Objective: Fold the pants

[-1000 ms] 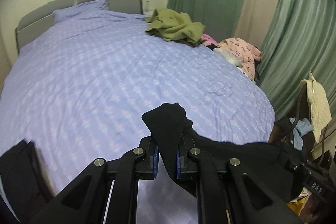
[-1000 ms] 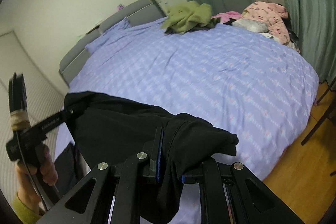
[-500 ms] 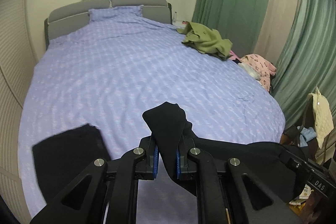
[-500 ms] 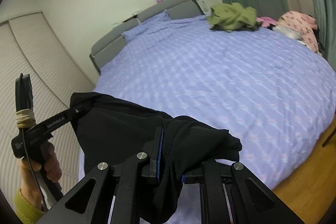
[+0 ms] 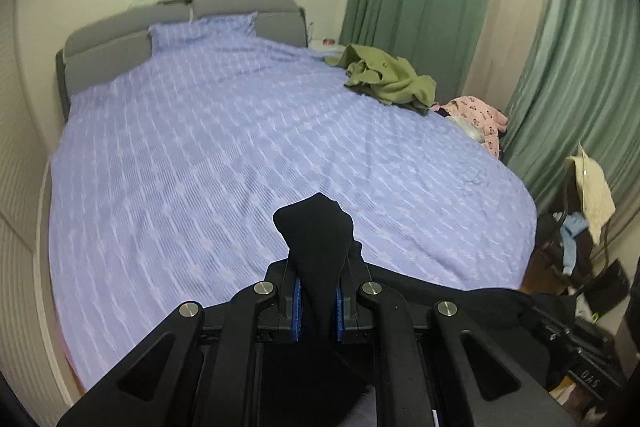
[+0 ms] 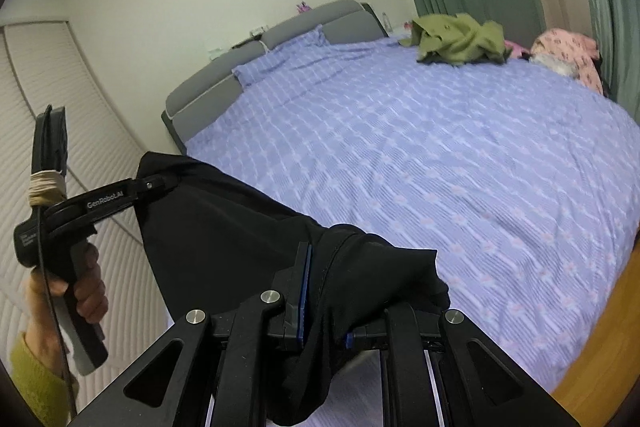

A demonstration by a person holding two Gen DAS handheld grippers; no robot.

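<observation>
The pants (image 5: 316, 239) are held in the air above the near edge of the bed (image 5: 240, 147), stretched between the two grippers. The left gripper (image 5: 316, 303) is clamped on one corner of the black cloth: the fabric is pinched between the blue pads (image 5: 296, 307), and a folded tip stands up past the fingertips. From that grip the cloth runs to the right toward the other gripper. The right gripper (image 6: 324, 307) is clamped on the opposite corner, where the cloth is bunched between the jaws and spills over the right-hand finger. In the right wrist view the left gripper (image 6: 160, 183) is seen at the far left, held by a hand (image 6: 80, 291), with the pants (image 6: 224, 227) hanging as a taut sheet between both grips. The lower edge of the cloth drops below the frame. A green garment (image 5: 384, 79) and a pink garment (image 5: 480, 115) lie on the far right side of the bed, well apart from the pants.
</observation>
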